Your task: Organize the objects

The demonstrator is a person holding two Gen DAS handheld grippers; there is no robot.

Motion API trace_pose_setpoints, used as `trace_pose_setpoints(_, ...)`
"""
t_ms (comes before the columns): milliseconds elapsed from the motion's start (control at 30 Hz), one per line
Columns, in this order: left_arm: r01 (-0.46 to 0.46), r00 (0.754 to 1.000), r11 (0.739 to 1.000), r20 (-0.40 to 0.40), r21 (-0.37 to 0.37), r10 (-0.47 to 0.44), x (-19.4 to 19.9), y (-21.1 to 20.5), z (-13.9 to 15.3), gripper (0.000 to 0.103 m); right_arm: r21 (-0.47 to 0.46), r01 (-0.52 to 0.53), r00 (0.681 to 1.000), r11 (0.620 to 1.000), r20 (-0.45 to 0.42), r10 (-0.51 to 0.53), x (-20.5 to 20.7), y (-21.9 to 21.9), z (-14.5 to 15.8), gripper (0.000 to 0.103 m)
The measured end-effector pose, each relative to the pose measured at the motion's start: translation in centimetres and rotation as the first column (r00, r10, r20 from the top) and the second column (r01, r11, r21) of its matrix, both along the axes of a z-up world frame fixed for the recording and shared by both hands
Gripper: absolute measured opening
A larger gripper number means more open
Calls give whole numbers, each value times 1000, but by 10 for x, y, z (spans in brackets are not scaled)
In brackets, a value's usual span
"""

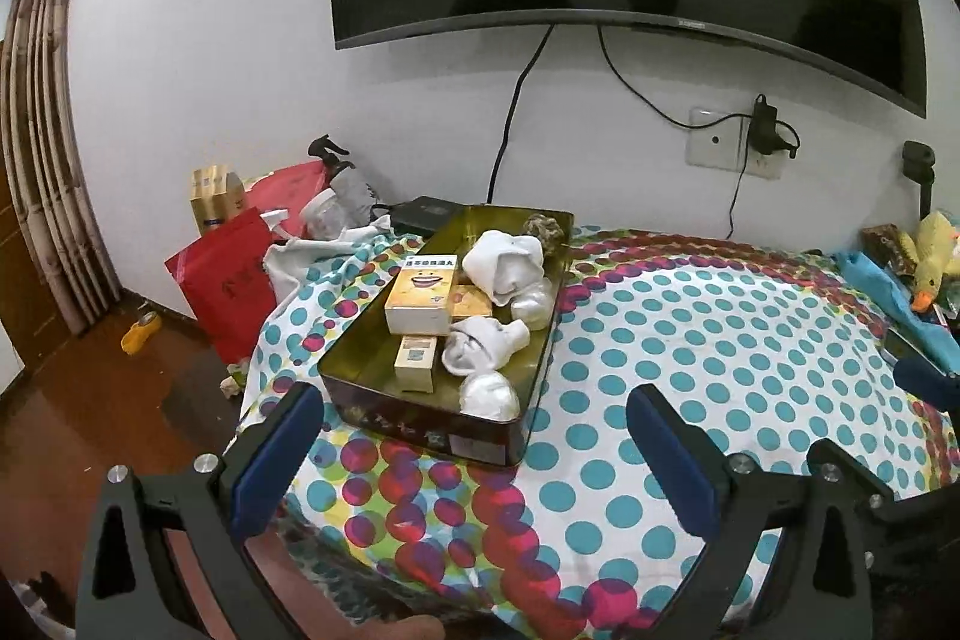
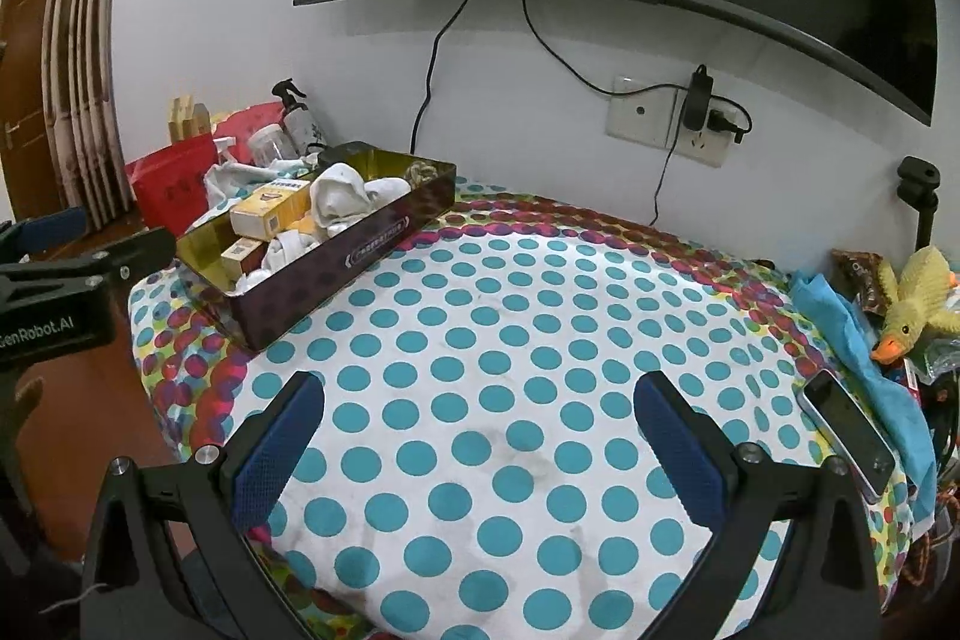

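Inside rectangular metal tin (image 1: 360, 370): rolled white socks (image 1: 507, 259), seemingly cardboard boxes (image 1: 420, 301)

A polka-dot cloth-covered table (image 2: 510, 400) was seen; a tin box (image 2: 336, 244) lay far left, a phone (image 2: 846, 430) right.

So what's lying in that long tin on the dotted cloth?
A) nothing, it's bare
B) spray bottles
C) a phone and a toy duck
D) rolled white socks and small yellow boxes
D: the tin holds rolled white socks beside small yellow boxes; the phone and toy duck sit apart, at the far right edge of the table.
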State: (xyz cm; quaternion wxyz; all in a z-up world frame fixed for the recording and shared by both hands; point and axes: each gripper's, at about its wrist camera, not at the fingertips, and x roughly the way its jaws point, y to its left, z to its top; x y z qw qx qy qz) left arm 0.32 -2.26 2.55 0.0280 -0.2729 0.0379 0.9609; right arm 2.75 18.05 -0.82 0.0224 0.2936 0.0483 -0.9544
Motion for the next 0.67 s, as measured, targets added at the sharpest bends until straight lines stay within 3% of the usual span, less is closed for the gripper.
trace_pose_setpoints(200,13,1000,1000,13,21,-13,0,-1,-2,103,9,1,1000,1000,8,-1,0,1,-6,103)
trace_pose_setpoints(267,-15,1000,1000,-20,-7,15,6,0,-1,103,16,0,1000,1000,7,0,0,0,-8,103)
trace_pose_setpoints(533,30,999,999,-42,-21,-31,16,5,1,103,38,-8,1000,999,1,8,1,-4,-8,103)
trace_pose_setpoints(667,-22,999,999,-41,-34,21,13,1,-2,103,45,-12,1000,999,-1,12,1,-7,-8,103)
